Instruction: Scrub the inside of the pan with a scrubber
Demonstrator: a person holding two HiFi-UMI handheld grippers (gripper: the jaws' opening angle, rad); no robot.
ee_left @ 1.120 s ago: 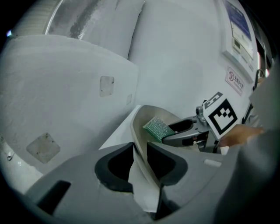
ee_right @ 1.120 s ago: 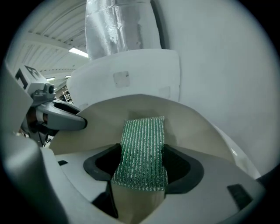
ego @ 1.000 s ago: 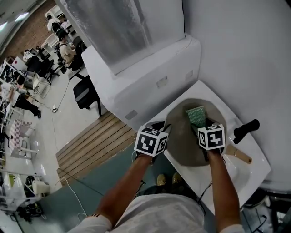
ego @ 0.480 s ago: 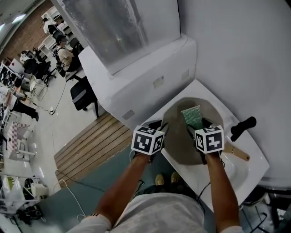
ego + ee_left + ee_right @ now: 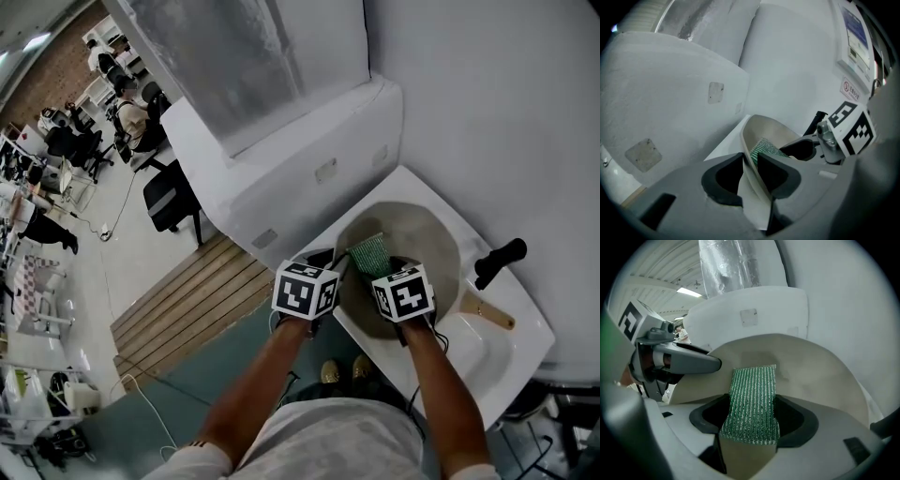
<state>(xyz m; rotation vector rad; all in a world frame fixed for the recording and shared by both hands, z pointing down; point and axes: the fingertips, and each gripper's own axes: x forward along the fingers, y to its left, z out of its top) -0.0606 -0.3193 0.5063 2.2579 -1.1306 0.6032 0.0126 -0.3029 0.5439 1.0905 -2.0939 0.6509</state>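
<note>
A beige pan lies in a white sink, its wooden handle pointing right. My left gripper is shut on the pan's left rim; in the left gripper view the rim runs between the two dark pads. My right gripper is shut on a green ribbed scrubber, which rests on the pan's inside near the left rim. In the right gripper view the scrubber sticks out forward from the jaws over the pan floor, with the left gripper close at its left.
A black tap lever stands at the sink's right rim by the wall. A white cabinet with a foil-wrapped duct rises behind the sink. Wooden slats and green floor lie at the left below.
My right gripper has slid the scrubber leftward across the pan, from the middle to close beside the left gripper. The left gripper has kept its hold on the rim.
</note>
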